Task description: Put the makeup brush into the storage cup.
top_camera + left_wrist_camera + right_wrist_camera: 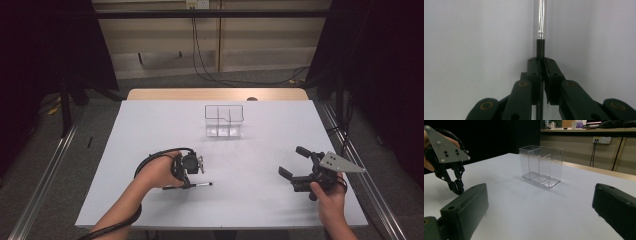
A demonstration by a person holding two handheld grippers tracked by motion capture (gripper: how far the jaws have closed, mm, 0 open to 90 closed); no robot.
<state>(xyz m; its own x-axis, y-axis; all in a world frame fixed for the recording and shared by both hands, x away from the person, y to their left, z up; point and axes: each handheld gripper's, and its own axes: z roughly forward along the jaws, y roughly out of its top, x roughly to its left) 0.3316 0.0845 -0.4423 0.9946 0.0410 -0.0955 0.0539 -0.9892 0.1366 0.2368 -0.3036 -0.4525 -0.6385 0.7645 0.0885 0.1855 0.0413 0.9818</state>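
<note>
Pen gripped low on the table

The left gripper [189, 186], pointed down, is clamped on a pen [199, 185] lying at six o'clock of the clear organizer [224, 120]; the right gripper [295, 163] is held apart over the white table [150, 130].

A slim pen [197, 185] lies flat on the white surface [250, 200], near the front left. Its barrel is black at one end and shiny silver metal [540, 17] at the other. The black end [540, 48] sits pinched between the closed left tongs [541, 68], and the silver part points away from them, level on the surface.
</note>
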